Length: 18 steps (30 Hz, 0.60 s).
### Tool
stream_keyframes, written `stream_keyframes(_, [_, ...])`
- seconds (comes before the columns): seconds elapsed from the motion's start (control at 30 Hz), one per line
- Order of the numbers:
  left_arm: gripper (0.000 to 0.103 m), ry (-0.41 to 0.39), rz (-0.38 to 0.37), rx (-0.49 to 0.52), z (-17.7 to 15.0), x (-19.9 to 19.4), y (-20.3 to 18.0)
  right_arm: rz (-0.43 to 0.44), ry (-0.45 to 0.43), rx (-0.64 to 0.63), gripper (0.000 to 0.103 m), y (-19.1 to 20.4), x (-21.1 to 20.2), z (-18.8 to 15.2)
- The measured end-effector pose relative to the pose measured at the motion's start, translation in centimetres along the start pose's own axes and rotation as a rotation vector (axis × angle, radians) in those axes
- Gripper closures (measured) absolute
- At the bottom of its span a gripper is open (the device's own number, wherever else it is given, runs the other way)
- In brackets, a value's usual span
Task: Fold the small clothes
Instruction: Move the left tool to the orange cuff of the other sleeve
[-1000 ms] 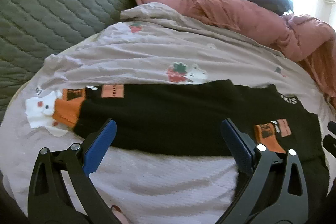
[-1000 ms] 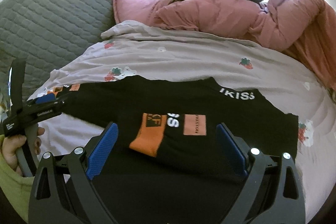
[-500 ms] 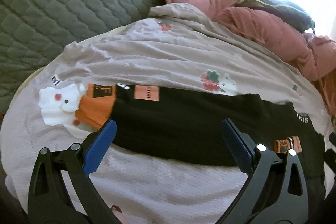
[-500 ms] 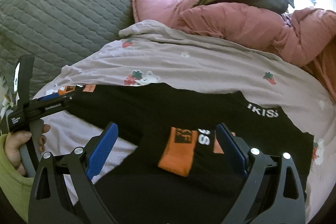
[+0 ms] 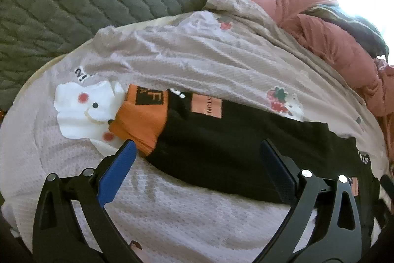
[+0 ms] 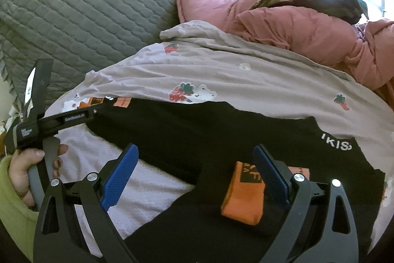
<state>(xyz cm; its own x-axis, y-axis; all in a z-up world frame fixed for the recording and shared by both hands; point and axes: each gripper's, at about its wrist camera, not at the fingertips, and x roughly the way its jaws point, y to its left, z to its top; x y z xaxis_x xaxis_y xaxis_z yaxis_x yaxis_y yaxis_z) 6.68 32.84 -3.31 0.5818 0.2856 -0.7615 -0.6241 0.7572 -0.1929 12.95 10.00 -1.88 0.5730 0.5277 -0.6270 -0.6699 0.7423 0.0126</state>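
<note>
Black top [image 5: 221, 139] w/ orange cuffs lies flat across the pale printed bedsheet [image 5: 197, 61], one sleeve stretched toward 9 o'clock in left wrist view. Left gripper [image 5: 197, 159] spread wide, empty, poised above that sleeve; orange cuff [image 5: 140, 122] just by its blue pad at 10 o'clock. Right gripper [image 6: 195, 164] also wide, holding nothing, above the garment body; folded-in orange cuff [image 6: 242, 196] at 4 o'clock. Person's hand [image 6: 27, 169] grips the left tool's handle.

a bedroom in a home: a bed spread with a pale sheet [image 6: 258, 75] printed with strawberries and little bears, a grey quilted cover [image 6: 98, 4] banked up behind it, a rumpled pink duvet [image 6: 295, 33] at the far side (daylight pours in from a window beyond it).
</note>
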Motion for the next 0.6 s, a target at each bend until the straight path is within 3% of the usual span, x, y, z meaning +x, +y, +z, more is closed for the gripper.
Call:
stream_keyframes(0.27, [0.01, 0.037, -0.04, -0.107, 0.1, 1.2, 2.2, 0.005, 0.041, 0.05, 0.009, -0.8, 1.2, -2.1])
stream_keyframes(0.4, [0.01, -0.001, -0.041, -0.183, 0.5, 1.4, 3.6, 0.004, 0.067, 0.074, 0.009, -1.3, 1.9, -3.2])
stream_keyframes(0.5, [0.023, -0.028, -0.041, -0.246, 1.1, 1.9, 4.7, 0.01, 0.08, 0.083, 0.009, -1.4, 2.4, -3.7])
stream_keyframes(0.6, [0.045, -0.027, -0.026, -0.275, 1.2, 2.8, 5.2, 0.016, 0.084, 0.09, 0.009, -1.5, 2.5, -4.0])
